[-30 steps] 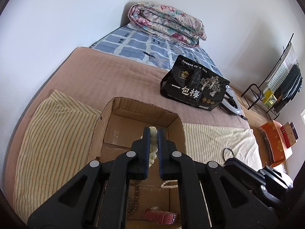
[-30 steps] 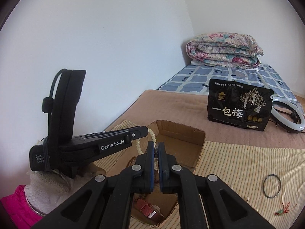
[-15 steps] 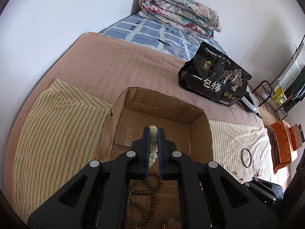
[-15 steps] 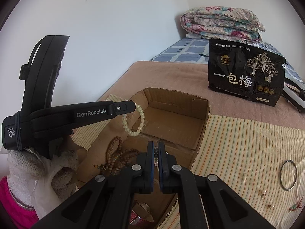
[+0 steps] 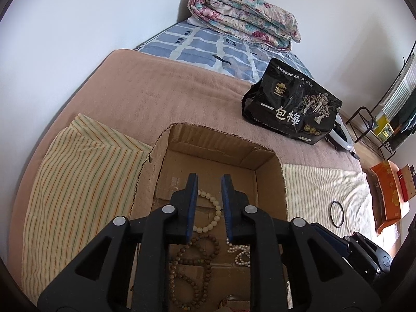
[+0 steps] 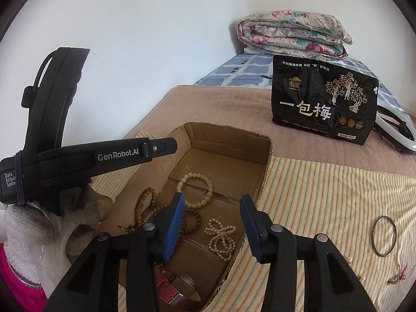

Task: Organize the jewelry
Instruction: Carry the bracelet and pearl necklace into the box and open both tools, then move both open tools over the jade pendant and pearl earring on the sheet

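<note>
An open cardboard box point(image 5: 221, 132) point(image 6: 228, 150) sits on a striped cloth on the bed. On its floor lie a cream bead bracelet point(image 5: 218, 211) point(image 6: 195, 174), a brown wooden bead strand point(image 5: 192, 267) point(image 6: 145, 202), a pearl strand point(image 5: 240, 252) point(image 6: 221, 236) and a red-strapped watch point(image 6: 176, 288). My left gripper point(image 5: 209, 179) point(image 6: 171, 147) hangs over the box with its jaws opening; the cream bracelet lies loose below them. My right gripper point(image 6: 212, 200) is over the box's near side, jaws opening, nothing between them. A dark bead bracelet point(image 6: 193, 218) is partly hidden behind its left finger.
A metal ring point(image 6: 384, 235) point(image 5: 337, 213) and a small red-green charm point(image 6: 396, 277) lie on the striped cloth right of the box. A black snack bag point(image 6: 322, 104) stands behind it, a folded quilt point(image 6: 293, 33) at the far wall. A gloved hand point(image 6: 39, 223) holds the left gripper.
The left gripper let go of the cream bracelet, which now lies on the box floor. The right gripper went from shut to open. Both sank toward the box.
</note>
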Demonstrator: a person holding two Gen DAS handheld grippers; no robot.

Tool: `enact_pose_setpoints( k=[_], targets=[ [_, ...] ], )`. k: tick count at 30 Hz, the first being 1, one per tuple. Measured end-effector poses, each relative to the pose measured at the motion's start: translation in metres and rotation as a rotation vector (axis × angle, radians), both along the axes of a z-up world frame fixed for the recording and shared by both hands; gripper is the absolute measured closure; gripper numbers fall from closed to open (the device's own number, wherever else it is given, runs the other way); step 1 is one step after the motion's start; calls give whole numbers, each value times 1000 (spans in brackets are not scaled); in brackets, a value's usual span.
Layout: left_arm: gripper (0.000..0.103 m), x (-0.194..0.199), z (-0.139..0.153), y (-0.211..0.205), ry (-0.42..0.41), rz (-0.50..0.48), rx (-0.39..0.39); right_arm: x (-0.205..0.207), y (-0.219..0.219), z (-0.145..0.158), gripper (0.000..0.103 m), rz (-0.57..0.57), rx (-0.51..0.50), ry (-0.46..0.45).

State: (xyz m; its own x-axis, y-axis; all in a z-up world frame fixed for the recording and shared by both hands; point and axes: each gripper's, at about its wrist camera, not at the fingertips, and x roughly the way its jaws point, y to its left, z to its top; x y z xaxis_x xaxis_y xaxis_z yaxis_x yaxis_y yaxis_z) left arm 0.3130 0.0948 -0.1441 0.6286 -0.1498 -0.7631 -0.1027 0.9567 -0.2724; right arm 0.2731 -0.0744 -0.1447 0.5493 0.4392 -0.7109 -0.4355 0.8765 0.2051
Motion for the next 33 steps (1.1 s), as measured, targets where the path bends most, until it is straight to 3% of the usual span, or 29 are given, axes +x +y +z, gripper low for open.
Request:
enact_pose_setpoints(
  k=[16, 33],
  targets=[
    [86, -15, 32, -13, -70, 1, 4, -19, -24, 21, 52, -33, -36, -66],
    [86, -29, 56, -82, -123, -123, 25, -39, -111, 43, 36, -147, -70, -107]
  ],
)
